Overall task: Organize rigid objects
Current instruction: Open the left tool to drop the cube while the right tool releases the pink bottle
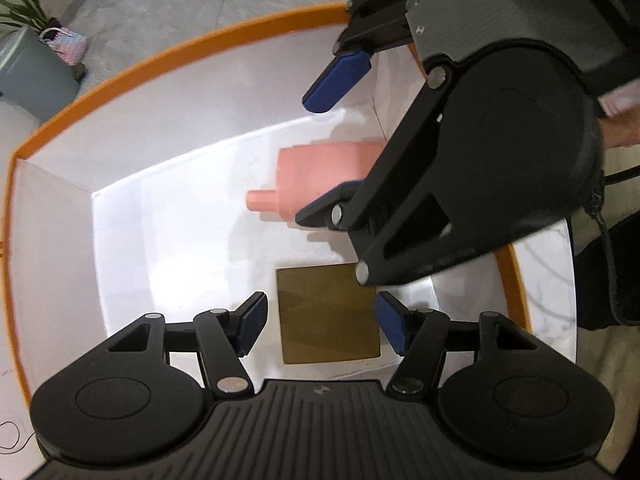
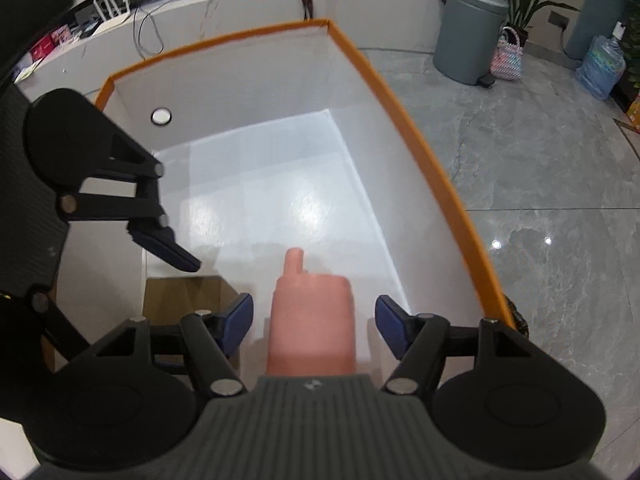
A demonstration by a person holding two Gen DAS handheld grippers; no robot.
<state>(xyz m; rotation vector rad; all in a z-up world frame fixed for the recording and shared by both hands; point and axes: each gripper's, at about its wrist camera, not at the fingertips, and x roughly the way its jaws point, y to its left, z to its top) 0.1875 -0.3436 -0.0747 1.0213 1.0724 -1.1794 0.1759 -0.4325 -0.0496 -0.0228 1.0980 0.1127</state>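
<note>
Right tool (image 1: 334, 136) hides pink bottle's (image 1: 320, 168) base; jaws apart.

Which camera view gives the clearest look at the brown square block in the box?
The left wrist view: the brown square block lies flat on the floor of the orange-rimmed box, nearly its whole top face visible between the open left tongs. The right wrist view catches only a dim part of it, cut off by the right tongs' frame.

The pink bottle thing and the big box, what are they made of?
The pink bottle looks like matte plastic: even colour, no shine, moulded neck. The box is probably coated cardboard: thin folded white walls, glossy floor, orange-edged rim.
</note>
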